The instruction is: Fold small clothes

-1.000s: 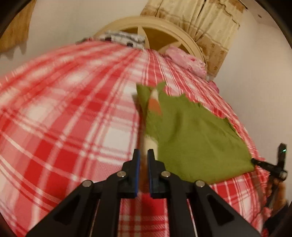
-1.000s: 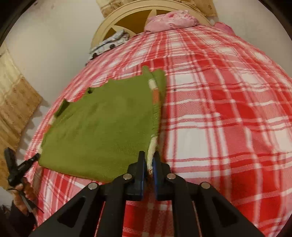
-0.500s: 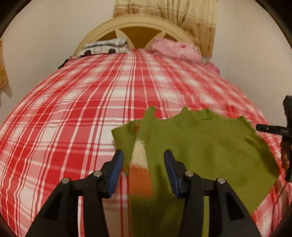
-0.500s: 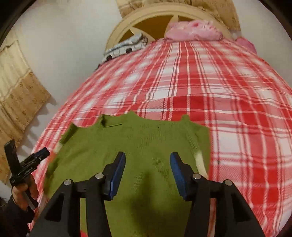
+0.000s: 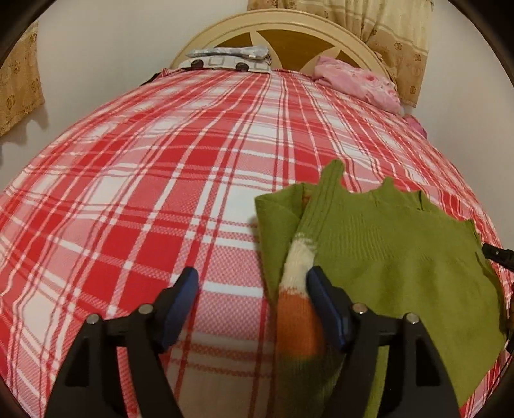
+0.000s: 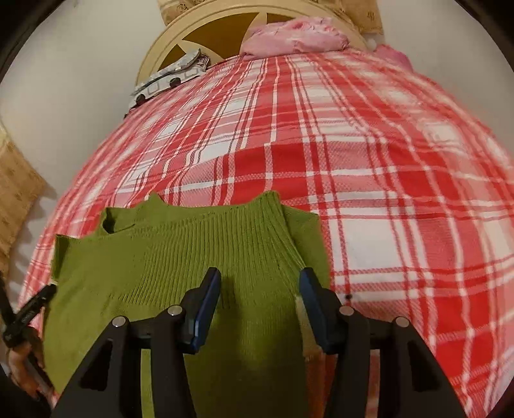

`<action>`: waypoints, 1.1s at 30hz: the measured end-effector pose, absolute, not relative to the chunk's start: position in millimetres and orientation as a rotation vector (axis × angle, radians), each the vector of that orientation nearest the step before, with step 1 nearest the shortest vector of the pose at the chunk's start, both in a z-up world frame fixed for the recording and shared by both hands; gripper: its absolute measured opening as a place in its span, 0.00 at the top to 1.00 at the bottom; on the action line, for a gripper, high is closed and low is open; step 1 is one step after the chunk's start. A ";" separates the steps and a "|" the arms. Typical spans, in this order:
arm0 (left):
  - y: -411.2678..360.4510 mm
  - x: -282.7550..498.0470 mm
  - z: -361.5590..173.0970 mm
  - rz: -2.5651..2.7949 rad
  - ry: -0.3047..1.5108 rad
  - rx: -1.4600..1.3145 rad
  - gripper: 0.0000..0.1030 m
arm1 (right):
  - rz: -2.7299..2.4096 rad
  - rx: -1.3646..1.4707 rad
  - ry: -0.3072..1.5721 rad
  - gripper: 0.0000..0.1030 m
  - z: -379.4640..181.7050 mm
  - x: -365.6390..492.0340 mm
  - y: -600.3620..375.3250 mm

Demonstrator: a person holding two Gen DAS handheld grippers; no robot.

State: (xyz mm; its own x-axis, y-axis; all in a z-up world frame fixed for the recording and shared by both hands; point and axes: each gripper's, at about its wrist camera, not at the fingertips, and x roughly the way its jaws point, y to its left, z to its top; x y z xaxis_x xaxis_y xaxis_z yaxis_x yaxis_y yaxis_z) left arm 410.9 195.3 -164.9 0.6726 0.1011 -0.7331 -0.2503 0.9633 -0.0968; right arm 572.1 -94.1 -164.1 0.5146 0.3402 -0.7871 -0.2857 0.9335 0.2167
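Observation:
A green knit sweater (image 5: 401,257) lies flat on the red-and-white plaid bedspread (image 5: 144,209). Its sleeve (image 5: 298,273), with white and orange bands, is folded along the sweater's left edge. My left gripper (image 5: 253,289) hangs just above the bed with its jaws opening. The striped sleeve lies loose between them, beside the right-hand finger (image 5: 324,305), and nothing is gripped. In the right wrist view my right gripper (image 6: 260,289) stands open over the sweater's body (image 6: 176,263), below the ribbed collar (image 6: 257,218). Nothing is held there.
A cream headboard (image 5: 289,29) stands at the far end with a patterned folded cloth (image 5: 228,58) and a pink cloth (image 5: 356,80) against it. A curtain (image 5: 401,41) and a wall flank the bed. A hand (image 6: 22,363) holds the other gripper at the left edge.
Both grippers were shut on the sweater's striped sleeve edge a second ago. Both have opened and let go, and the sleeve now lies folded on the sweater.

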 end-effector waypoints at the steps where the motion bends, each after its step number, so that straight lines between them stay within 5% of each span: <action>1: 193.7 406.1 -162.4 0.197 0.803 -0.187 0.29 | 0.386 0.045 0.946 0.49 -157.8 562.2 -89.9; 19: 195.4 356.0 -153.7 0.144 0.809 -0.127 0.24 | 0.799 -0.502 0.759 0.49 -163.3 340.6 75.1; 33: 235.7 328.4 -162.4 0.189 0.815 -0.190 0.24 | 0.910 -0.564 0.740 0.49 -167.2 319.3 134.3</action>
State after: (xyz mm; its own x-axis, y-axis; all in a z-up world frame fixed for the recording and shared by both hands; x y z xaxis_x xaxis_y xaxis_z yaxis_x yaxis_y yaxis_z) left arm 328.4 235.7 -162.4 0.6709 0.0935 -0.7356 -0.2391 0.9663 -0.0952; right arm 319.3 134.3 -167.2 0.4041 0.4933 -0.7703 -0.8547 0.5036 -0.1260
